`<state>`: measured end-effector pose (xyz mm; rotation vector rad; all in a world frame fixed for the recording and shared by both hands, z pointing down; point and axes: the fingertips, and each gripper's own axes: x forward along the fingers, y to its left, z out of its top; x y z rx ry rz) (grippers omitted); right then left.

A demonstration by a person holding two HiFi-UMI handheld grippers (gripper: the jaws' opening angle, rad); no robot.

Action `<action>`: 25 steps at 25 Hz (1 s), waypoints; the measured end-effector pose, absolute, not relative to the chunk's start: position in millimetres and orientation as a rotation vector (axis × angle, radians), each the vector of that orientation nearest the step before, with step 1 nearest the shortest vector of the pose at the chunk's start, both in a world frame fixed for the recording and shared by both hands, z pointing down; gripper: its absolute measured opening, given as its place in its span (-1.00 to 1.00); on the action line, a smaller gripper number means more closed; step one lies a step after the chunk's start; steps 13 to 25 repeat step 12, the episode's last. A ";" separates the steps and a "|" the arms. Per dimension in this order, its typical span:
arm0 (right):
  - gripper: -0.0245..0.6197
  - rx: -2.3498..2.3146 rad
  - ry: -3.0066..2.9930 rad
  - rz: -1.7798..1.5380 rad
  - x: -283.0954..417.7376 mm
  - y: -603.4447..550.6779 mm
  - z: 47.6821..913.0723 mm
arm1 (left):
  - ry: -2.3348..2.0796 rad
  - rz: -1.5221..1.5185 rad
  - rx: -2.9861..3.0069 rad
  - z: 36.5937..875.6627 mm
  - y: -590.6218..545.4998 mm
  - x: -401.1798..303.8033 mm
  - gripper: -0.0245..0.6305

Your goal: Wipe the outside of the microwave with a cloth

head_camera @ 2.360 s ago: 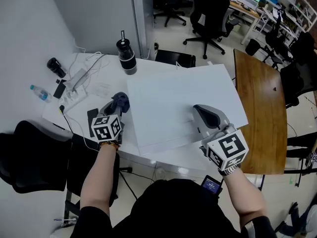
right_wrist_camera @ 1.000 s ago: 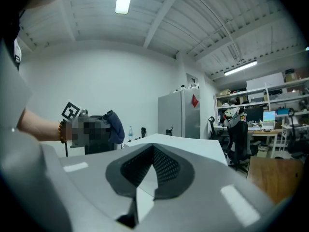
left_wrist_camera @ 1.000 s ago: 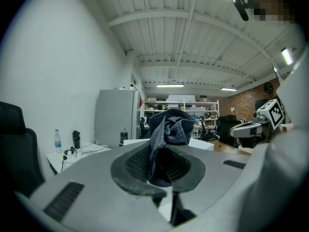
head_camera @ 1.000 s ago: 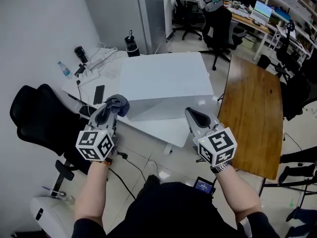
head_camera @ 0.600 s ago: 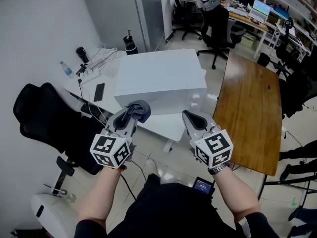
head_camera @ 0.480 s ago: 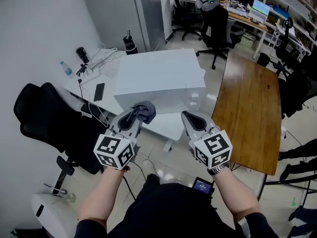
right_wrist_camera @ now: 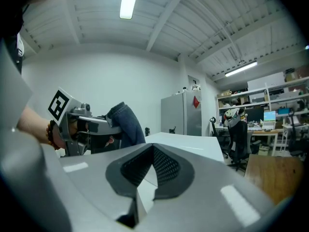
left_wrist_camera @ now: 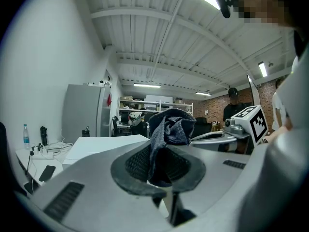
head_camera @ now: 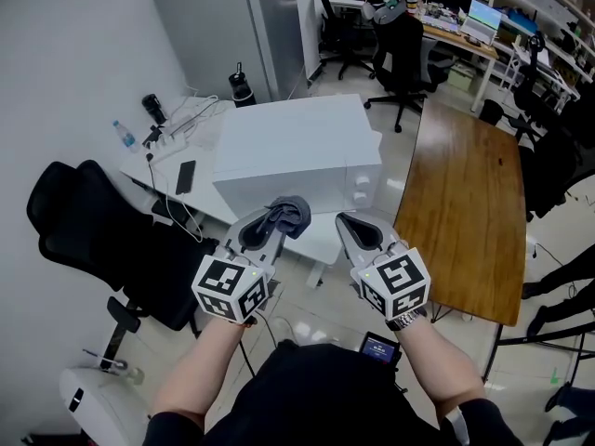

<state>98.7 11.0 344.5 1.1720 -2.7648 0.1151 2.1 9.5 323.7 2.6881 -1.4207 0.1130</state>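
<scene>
Head view: white boxy microwave (head_camera: 288, 142); crumpled dark cloth (head_camera: 290, 214).

Place: an open-plan office with a lab feel is shown.
Seating: black swivel chairs (head_camera: 402, 40) are seen.
Desks: a far surface (head_camera: 458, 38) is loaded with a monitor (head_camera: 483, 14) and clutter.
Ceiling: bare beams are lit by tube lights (left_wrist_camera: 145, 85).

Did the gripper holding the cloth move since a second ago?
Yes. The left gripper with the cloth moved right, from beside the microwave's left front corner to before its front face.
</scene>
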 end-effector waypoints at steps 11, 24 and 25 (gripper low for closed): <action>-0.92 1.182 -2.757 0.106 86.2 8.5 343.2 | -1.388 0.120 2.704 326.6 7.8 -1.2 -0.78; -0.92 1.181 -2.757 0.106 85.4 8.4 343.0 | -1.387 0.121 2.704 326.7 7.8 -1.4 -0.78; -0.92 1.181 -2.757 0.106 85.4 8.4 343.0 | -1.387 0.121 2.704 326.7 7.8 -1.4 -0.78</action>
